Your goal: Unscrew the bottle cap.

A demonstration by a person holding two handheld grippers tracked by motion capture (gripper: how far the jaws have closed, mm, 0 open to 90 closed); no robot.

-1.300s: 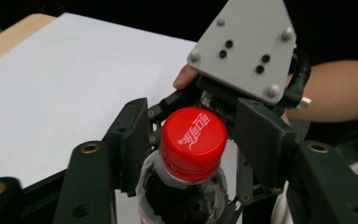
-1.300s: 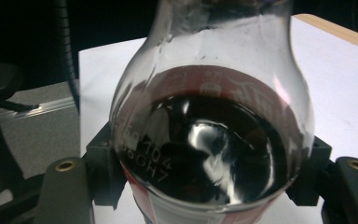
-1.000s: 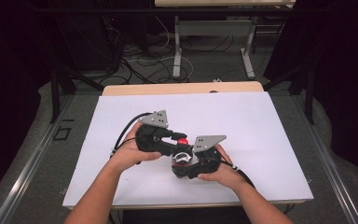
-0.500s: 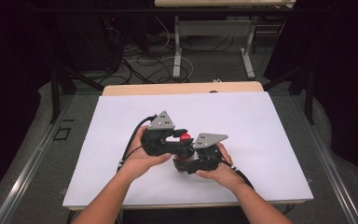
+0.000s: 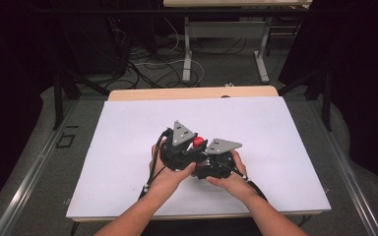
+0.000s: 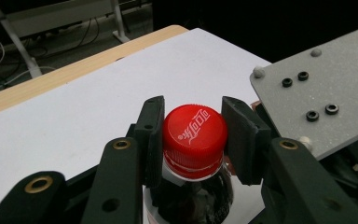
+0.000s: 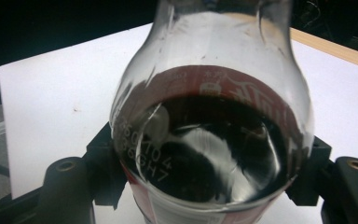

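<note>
A dark cola bottle [image 7: 212, 126] stands over the white tabletop [image 5: 103, 147], held between both tools. The left gripper [image 6: 193, 140] has its fingers [image 6: 151, 135] clenched on the red cap [image 6: 194, 133], one pad touching each side of it, the cap sitting squarely between them. The right gripper [image 7: 209, 186] grasps the bottle's body lower down: its fingers [image 7: 105, 170] press the wide shoulder from either side, just above the red label. In the high view both hands sit close together, left hand [image 5: 165, 174] and right hand [image 5: 231, 177], with the cap peeking out between the two grey plates. The step in hand looks like unscrewing the cap: the body is braced, the cap gripped. The next move probably calls for turning the left fingers about the bottle's axis while the right fingers hold firm. Little stands in the way; the right gripper's grey plate [image 6: 317, 88] lies just beside the left fingers and could crowd the rotation.
</note>
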